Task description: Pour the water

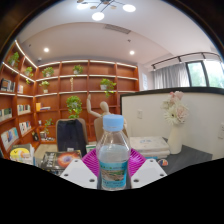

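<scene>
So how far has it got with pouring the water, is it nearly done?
Only the pickup looks done. The water bottle with its light blue cap stands upright between the gripper fingers, its pink pads close on both sides, apparently gripping it. In hand: holding the bottle above the desk. Left: the pouring itself. The cap appears still on, the bottle is not tilted, and no cup shows in this view.

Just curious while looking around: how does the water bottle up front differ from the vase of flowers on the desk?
The water bottle is clear plastic with a blue cap; the vase is opaque white. The bottle is capped, while the vase is open and holds pale flowers. The bottle sits between the hand-held gripper's fingers, the vase far beyond them on the desk. Both stand upright.
</scene>
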Demonstrator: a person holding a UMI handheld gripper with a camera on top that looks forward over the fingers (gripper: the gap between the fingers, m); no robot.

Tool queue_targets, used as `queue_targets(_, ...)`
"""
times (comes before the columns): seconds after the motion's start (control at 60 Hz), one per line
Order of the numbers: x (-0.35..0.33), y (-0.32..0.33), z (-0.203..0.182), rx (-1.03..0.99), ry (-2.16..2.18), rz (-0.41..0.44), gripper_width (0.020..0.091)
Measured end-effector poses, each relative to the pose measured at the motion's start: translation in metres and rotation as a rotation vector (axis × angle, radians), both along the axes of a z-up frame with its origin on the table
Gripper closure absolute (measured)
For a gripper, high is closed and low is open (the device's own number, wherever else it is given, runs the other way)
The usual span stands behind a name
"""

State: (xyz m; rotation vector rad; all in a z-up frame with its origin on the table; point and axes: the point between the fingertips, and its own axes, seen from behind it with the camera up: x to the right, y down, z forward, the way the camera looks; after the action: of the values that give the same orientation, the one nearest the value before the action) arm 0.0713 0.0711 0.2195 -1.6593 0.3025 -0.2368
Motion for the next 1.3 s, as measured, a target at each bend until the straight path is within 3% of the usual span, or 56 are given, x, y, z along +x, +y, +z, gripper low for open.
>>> queue_targets(0.217,0.089,0.001,-0.067,-0.11,-0.077,-0.132,0.0774)
queue_targets(0.5,0.111,0.009,-0.141,-0.174,-0.05,-0.07,0.0747)
queue_targets(0.6,0.108,0.005,-0.136,-0.125,-0.039,-0.058,0.0736)
queue_targets(0.8,0.107,0.005,-0.142,-0.109,0.022,-0.026,0.0611)
queue_targets(0.983,0.077,-0.015,-0.136,-0.074,0.085,0.103,0.0236)
queue_targets(1.3,0.044,-0.107,-0.119,-0.155,0.02,0.19,0.0258)
